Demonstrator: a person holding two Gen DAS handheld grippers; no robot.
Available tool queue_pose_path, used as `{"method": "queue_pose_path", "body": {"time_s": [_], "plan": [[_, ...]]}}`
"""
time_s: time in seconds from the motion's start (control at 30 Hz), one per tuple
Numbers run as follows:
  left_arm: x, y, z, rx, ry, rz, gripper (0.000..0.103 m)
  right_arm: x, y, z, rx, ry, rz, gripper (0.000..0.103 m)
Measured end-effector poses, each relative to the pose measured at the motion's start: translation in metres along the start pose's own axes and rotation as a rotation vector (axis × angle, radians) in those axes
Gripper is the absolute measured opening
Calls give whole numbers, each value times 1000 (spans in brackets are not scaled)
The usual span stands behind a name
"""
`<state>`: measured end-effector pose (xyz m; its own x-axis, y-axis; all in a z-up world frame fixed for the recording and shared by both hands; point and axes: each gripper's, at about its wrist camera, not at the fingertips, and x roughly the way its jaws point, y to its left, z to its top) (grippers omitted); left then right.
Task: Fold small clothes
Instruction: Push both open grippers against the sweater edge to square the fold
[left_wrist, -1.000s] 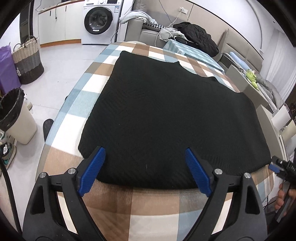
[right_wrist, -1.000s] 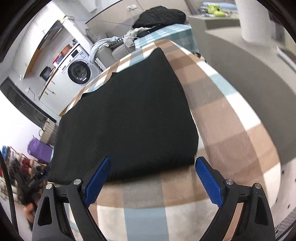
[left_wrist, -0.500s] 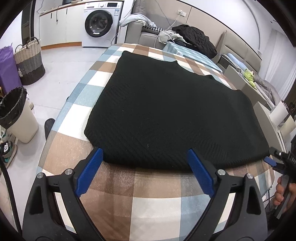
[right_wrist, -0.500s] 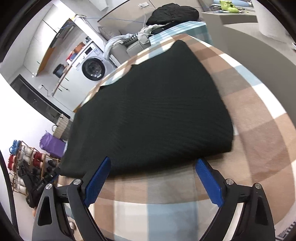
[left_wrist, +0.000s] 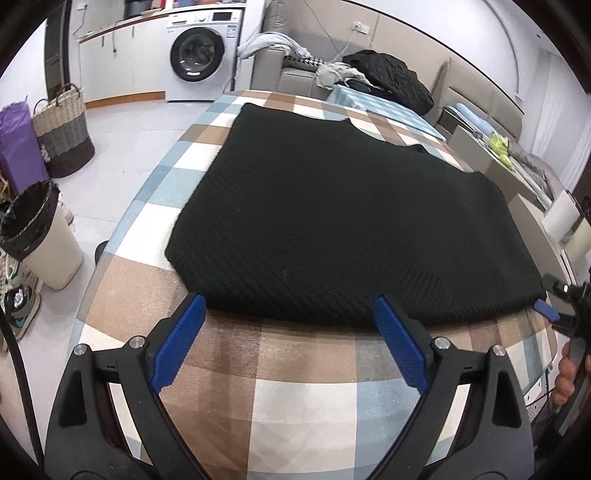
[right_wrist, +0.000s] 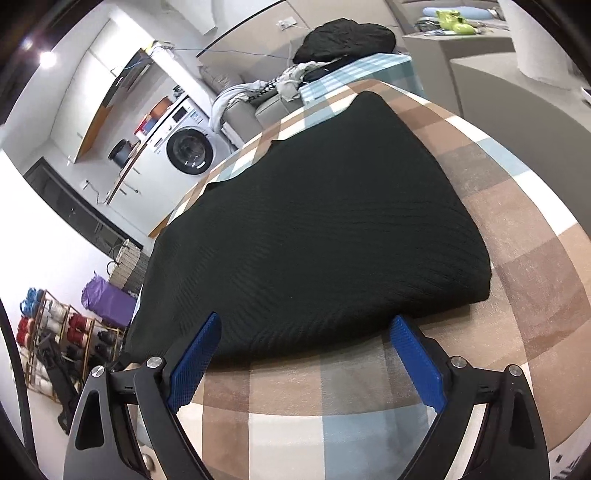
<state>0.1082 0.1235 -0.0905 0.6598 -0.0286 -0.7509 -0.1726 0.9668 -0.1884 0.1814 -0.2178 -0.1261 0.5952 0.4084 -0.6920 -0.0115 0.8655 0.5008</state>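
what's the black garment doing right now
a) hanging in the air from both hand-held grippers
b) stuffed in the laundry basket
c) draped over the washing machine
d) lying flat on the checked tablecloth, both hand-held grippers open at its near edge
d: the black garment lies flat on the checked tablecloth, and the left hand-held gripper and right hand-held gripper stand open at its near edge, pinching nothing.

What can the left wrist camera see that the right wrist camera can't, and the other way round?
Only the left wrist view shows the white bin with a black liner, a sneaker on the floor, and the right gripper with a hand at the frame's edge.

Only the right wrist view shows the shoe rack.

Both show the black garment lying flat on the checked tablecloth, the washing machine, the woven basket, and open blue-padded jaws holding nothing.
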Motion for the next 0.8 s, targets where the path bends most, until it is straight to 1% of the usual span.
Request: {"method": "queue_pose_path", "body": {"time_s": [0.1,0.17,0.4,0.63,0.73,0.8], "plan": [[4,2,-1,-28,14,-9,92,1,-2,1,-7,-19,-31,94],[7,2,-2,-24,18,-27,92,4,-2,1,-9,-20,-45,94],[19,6,3,-63,39,-49,92,7,1,2,-19,-27,-57,94],[33,6,7,-84,70,-56,91,9,4,5,-50,-30,-76,94],[38,7,10,-99,66,-58,91,10,6,6,-56,-37,-78,94],[40,6,12,-108,63,-52,91,12,7,7,-70,-37,-92,92]]}}
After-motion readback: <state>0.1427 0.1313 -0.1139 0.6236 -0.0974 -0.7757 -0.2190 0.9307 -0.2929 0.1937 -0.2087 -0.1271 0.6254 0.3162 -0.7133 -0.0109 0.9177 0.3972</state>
